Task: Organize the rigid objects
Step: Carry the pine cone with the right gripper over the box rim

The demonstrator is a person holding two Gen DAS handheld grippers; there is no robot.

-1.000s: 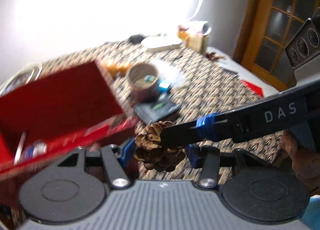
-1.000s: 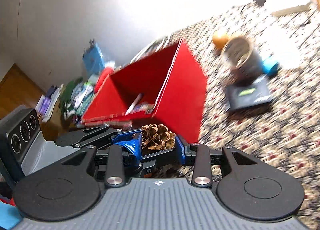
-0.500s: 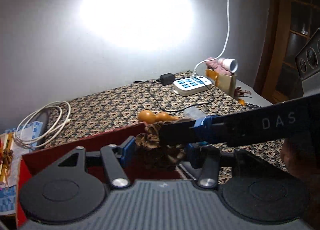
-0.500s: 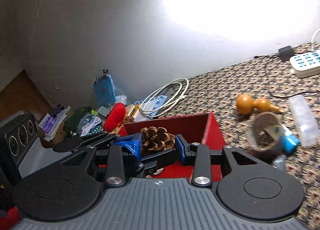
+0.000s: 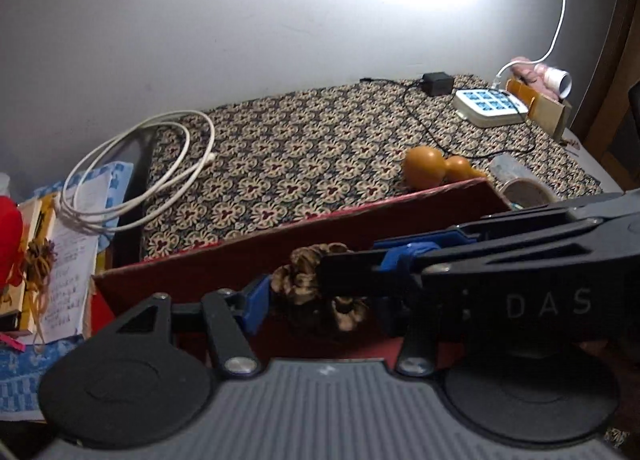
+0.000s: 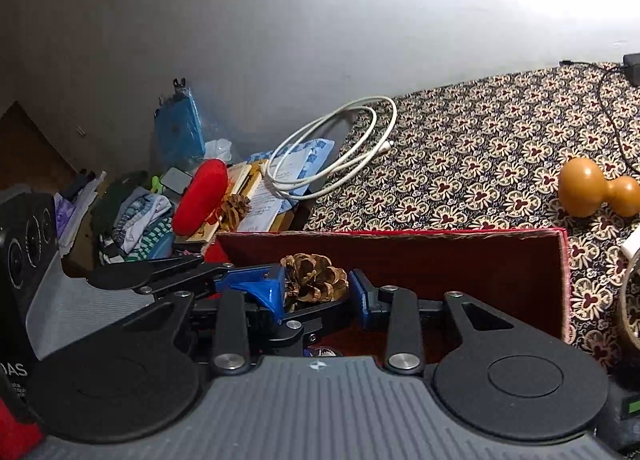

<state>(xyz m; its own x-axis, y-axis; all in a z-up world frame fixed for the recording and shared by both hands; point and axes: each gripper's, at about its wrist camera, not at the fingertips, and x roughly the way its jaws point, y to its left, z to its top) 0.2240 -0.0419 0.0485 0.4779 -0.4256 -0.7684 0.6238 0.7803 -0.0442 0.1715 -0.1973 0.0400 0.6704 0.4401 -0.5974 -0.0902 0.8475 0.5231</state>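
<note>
Surroundings, left wrist view: patterned cloth (image 5: pixel 300 164) over the worktop, and on it a brown gourd (image 5: pixel 436 170) on its side, just behind the far wall of the open red box (image 5: pixel 360 228). Near the box's right corner, a round cup (image 5: pixel 524 194), partly hidden by the tool crossing in front. Further back, close to the wall, a white power strip (image 5: pixel 486 106) and a black adapter (image 5: pixel 438 83) with a thin black lead. At the cloth's left edge, a coil of white cable (image 5: pixel 140 168), resting half on the cloth and half on papers.

Right wrist view, left of the box: a heap of clutter with a red pouch (image 6: pixel 200 196), a second pine cone (image 6: pixel 236 206) on stacked papers, and a blue packet (image 6: pixel 180 128) leaning on the wall.

Task object: pine cone (image 6: pixel 314 278), held in the air above the open box, in front of its far wall.

Tools: right tool (image 6: pixel 316 292) tilted downward, blue pads touching the cone on both sides, jaws having just been closing on it. Left tool (image 5: pixel 320 304) tilted more steeply, at a middling width, also clamped on the cone. Enters the right wrist view from the left.

In the way: one black finger of the right tool, lying across the top of the cone in the left wrist view and hiding the left tool's right-hand pad
</note>
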